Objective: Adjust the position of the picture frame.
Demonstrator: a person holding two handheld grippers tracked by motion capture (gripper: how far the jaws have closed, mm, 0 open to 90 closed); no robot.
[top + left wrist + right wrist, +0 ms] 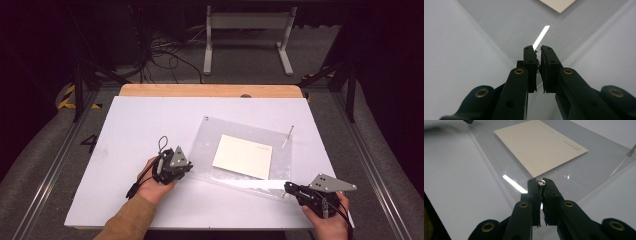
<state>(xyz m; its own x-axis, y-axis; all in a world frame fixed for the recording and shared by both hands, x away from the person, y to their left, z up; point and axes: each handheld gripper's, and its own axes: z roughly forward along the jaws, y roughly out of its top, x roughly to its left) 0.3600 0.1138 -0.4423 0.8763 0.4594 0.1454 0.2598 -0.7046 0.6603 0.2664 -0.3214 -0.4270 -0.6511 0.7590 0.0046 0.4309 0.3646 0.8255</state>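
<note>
A clear plastic sheet (215, 132) lies flat on the white table (135, 130), with a cream card (243, 156) on or inside it; I cannot tell which. My left gripper (189, 166) is at the sheet's near left corner. In the left gripper view the jaws (537, 50) are shut on that thin corner. My right gripper (288, 188) is at the near right corner. There its jaws (540, 182) are shut on the sheet's edge, and a small round metal piece (541, 183) shows at their tips. The card (539, 143) lies just beyond.
A thin metal rod (287, 136) rests by the sheet's far right edge and also appears as a rod end (631, 150). A wooden strip (210, 90) runs along the table's far edge. Beyond it, cables and a white frame stand on the floor.
</note>
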